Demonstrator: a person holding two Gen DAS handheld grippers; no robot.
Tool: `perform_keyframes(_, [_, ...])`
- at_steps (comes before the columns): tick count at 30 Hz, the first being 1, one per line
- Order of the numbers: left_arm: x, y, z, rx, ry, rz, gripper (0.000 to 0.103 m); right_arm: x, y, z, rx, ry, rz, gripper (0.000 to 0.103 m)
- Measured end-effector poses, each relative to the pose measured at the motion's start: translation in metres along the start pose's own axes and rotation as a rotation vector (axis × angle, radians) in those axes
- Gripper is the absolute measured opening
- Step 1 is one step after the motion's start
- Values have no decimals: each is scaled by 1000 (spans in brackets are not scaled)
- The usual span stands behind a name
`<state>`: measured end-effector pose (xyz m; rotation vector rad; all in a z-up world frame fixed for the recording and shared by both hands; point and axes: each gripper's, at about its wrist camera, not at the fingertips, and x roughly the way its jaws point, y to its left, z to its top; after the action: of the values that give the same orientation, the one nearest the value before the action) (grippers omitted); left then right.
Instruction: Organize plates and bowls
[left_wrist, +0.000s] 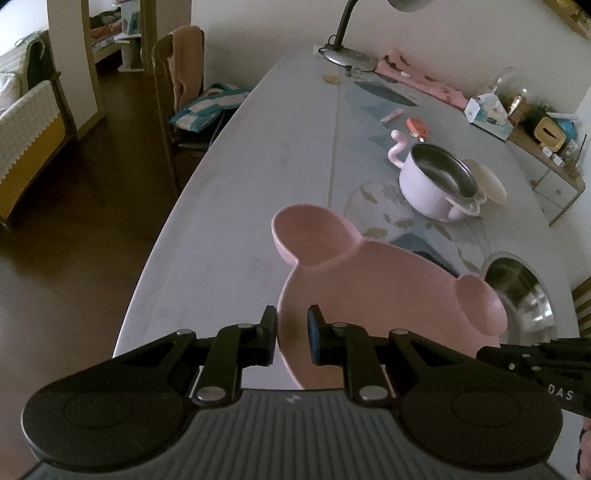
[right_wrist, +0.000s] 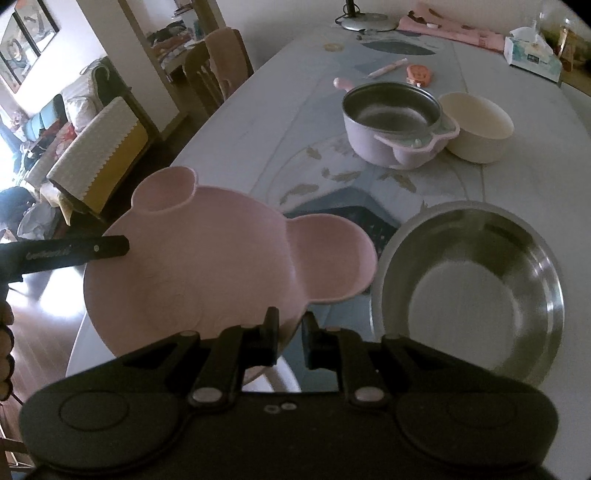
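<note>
A pink mouse-eared plate hangs tilted above the table, gripped from two sides. My left gripper is shut on its near rim, the pads pinching the thin edge. In the right wrist view the same plate fills the left half, and my right gripper is shut on its lower right rim. The left gripper's fingers reach onto the plate from the left. A steel bowl sits on the table just right of the plate. Farther back stand a pink pot with a steel lining and a cream bowl.
The grey patterned table stretches away; its left edge drops to a dark wooden floor. A desk lamp, tissue box and small pink items lie at the far end. A chair with a towel stands left of the table.
</note>
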<state>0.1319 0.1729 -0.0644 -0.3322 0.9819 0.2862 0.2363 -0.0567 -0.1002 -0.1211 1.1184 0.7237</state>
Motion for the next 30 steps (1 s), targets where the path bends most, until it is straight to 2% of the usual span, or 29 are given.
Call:
perform_keyframes(9, [-14,-1,-37,19,14,-23,16,-10,7,-31,-21,2,-4,13])
perform_keyframes(21, [-8,4,-89,20,65,-33,16,-15,13,-64,-73,1,-24,12])
perform_keyframes(30, [-5,3,-108,32,88,-27,16,-5,15,-80,-90,41,-41,11])
